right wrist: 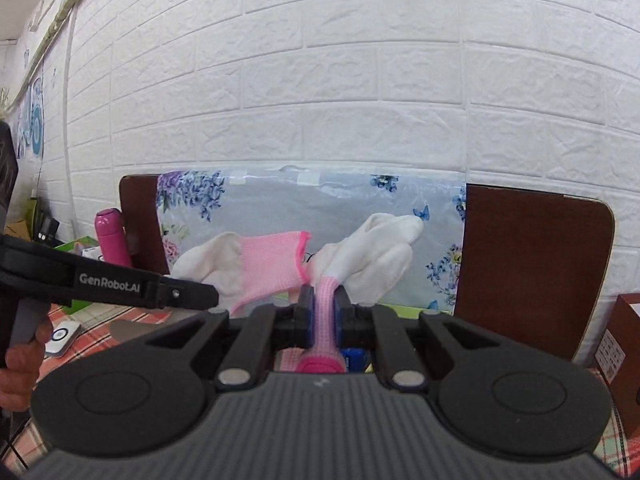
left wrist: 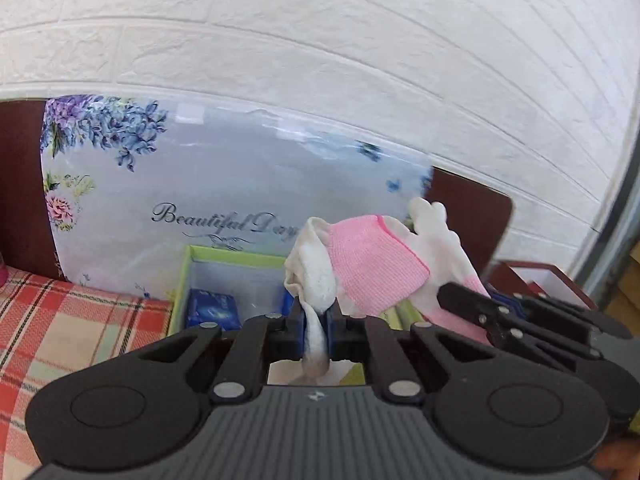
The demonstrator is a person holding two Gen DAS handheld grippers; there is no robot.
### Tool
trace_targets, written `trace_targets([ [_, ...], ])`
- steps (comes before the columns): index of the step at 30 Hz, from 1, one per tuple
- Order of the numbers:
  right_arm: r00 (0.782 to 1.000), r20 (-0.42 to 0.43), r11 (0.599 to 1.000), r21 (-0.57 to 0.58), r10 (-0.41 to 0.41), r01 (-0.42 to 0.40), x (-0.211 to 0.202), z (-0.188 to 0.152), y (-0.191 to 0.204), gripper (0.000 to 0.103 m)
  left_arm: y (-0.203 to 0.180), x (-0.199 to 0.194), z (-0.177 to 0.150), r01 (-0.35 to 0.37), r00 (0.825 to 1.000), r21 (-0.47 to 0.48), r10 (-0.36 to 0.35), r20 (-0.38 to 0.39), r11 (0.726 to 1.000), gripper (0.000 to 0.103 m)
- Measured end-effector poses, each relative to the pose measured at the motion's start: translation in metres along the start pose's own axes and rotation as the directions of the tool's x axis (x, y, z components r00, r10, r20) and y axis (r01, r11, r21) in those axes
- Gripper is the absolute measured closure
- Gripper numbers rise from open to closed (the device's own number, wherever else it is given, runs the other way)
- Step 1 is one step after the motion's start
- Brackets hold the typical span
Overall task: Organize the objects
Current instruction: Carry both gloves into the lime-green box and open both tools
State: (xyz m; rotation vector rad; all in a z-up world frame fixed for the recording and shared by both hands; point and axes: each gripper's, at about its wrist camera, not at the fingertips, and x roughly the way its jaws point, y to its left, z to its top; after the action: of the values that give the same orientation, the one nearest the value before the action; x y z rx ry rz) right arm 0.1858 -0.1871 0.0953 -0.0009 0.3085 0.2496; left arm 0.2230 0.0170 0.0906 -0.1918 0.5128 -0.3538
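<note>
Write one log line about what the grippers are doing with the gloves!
left hand-held gripper: shut on white end of glove | right hand-held gripper: shut on pink cuff of second glove | both raised above green box

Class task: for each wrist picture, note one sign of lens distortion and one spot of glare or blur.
Left wrist view: the white brick-pattern wall bows into arcs; glare streaks the glossy floral plastic bag. Right wrist view: the wall's brick lines curve toward the edges; the pink and white knitted glove looks soft, slightly blurred.
</note>
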Motion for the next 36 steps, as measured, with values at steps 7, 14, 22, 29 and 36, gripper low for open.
trace_targets([
  [7,0.994,-0.107,0.999,-0.001,-0.035,0.035,0.083,-0.03,-0.015,0.087,0.03,0.069,-0.002,-0.057,0.998,-0.069,0.056,-0.018,0.996,0.091],
  [14,0.985,-0.097,0.988,-0.084,-0.14,0.132,0.089,-0.063,-0.014,0.0,0.041,0.073,-0.027,-0.131,0.99,-0.062,0.128,-0.055,0.989,0.026],
  [22,0.986,-0.092,0.99,-0.033,-0.142,0.14,0.057,-0.056,-0.01,0.0,0.019,0.049,-0.029,-0.2,0.974,0.027,0.201,-0.105,0.98,0.026],
  [29,0.989,-0.027,0.989,0.005,-0.145,0.145,-0.007,-0.038,-0.006,0.0,-0.016,-0.001,-0.031,-0.252,0.964,0.076,0.257,-0.067,0.965,0.022],
  [36,0.989,0.0,0.988,0.05,-0.146,0.146,-0.067,-0.044,-0.006,0.0,-0.044,-0.044,-0.05,-0.232,0.971,0.093,0.236,-0.033,0.968,0.018],
])
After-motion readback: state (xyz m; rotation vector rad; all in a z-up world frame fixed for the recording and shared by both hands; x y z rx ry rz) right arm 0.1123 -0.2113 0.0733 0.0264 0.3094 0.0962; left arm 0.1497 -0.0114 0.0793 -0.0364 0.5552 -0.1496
